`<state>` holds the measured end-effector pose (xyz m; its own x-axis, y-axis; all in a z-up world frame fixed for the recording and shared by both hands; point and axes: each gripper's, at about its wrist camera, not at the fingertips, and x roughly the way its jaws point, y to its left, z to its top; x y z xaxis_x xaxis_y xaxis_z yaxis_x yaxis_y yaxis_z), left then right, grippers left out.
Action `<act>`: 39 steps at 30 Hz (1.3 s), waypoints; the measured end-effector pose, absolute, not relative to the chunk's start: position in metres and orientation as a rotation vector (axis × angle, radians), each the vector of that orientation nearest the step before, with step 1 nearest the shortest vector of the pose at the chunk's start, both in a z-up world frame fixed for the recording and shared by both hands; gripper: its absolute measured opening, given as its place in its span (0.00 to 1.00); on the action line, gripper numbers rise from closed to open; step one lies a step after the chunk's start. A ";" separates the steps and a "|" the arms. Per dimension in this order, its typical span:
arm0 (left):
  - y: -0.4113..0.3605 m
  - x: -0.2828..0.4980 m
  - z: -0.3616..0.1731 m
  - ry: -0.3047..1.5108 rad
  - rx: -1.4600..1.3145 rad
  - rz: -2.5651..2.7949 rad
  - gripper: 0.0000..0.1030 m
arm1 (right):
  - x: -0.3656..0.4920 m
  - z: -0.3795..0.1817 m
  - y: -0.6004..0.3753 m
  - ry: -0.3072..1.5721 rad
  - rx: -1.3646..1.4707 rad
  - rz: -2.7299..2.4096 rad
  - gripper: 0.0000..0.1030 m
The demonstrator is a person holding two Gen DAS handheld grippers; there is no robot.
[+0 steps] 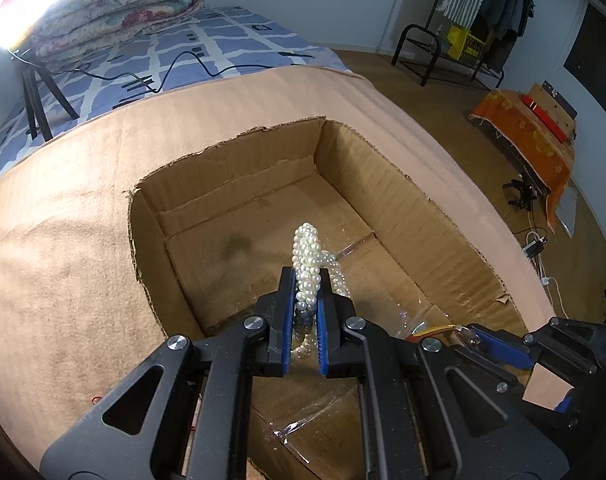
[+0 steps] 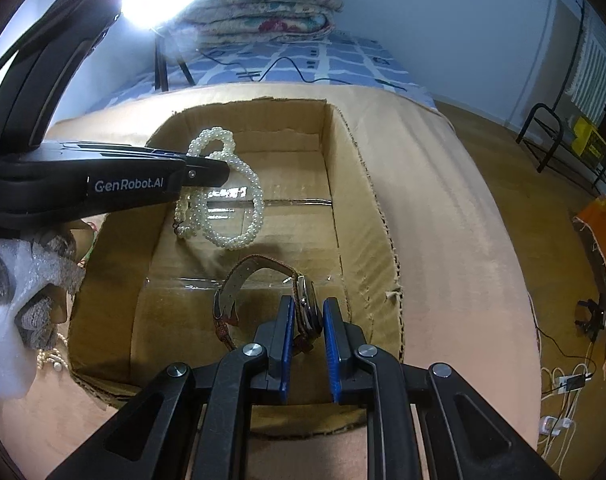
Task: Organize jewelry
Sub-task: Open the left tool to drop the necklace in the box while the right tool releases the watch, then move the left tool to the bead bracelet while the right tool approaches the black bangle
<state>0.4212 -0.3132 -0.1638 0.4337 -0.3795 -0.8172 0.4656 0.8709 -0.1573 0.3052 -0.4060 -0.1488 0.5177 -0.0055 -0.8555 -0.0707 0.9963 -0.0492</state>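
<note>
The left tool (image 1: 307, 312) is pinched on a pearl bracelet (image 1: 307, 256), its blue pads pressed against a thick beaded band that stands edgewise between them. In the right wrist view the same piece is seen hanging from the tool as several looped strands (image 2: 227, 200), draped down inside the open cardboard box (image 1: 239, 152) and held clear of its floor, as far as can be judged. The strands are judged to be light, limp and smooth-beaded: they will swing and sag when moved, and single beads could roll out from under the pads. A hold across the bunched, multi-row band, as taken here, is judged safer than one on a single strand, and hard squeezing is best avoided, since the threading may be delicate.

The right tool (image 2: 308, 320) is closed on a wristwatch (image 2: 307, 304), gripped at the case with the woven strap (image 2: 239, 280) curling away to the left above the box floor. The case is judged stiff and fairly heavy for its size, with a glass face that could scratch or slip against the pads; the strap is soft and will trail. A grip on the case edges, not the face, seems soundest.

The box rests on a tabletop covered in tan cloth (image 2: 443, 208), with a bed (image 1: 207, 40) beyond it.
</note>
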 end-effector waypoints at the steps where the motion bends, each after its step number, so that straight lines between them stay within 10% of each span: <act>1: -0.314 0.421 -0.163 0.986 0.099 -0.528 0.06 | 0.306 -0.150 -0.406 1.030 -0.083 0.038 0.13; 5: -0.315 0.421 -0.160 0.983 0.103 -0.526 0.13 | 0.307 -0.150 -0.406 1.028 -0.083 0.032 0.16; 8: -0.312 0.420 -0.157 0.974 0.093 -0.524 0.44 | 0.307 -0.148 -0.406 1.016 -0.084 0.030 0.24; 39: -0.127 0.331 -0.056 0.812 0.023 -0.410 0.45 | 0.203 -0.055 -0.369 0.797 -0.043 0.101 0.80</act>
<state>0.3311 -0.1273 -0.0562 0.6137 -0.3471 -0.7091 0.3644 0.9213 -0.1357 0.2027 -0.3690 -0.0548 0.6945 0.0744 -0.7156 -0.1071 0.9943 -0.0005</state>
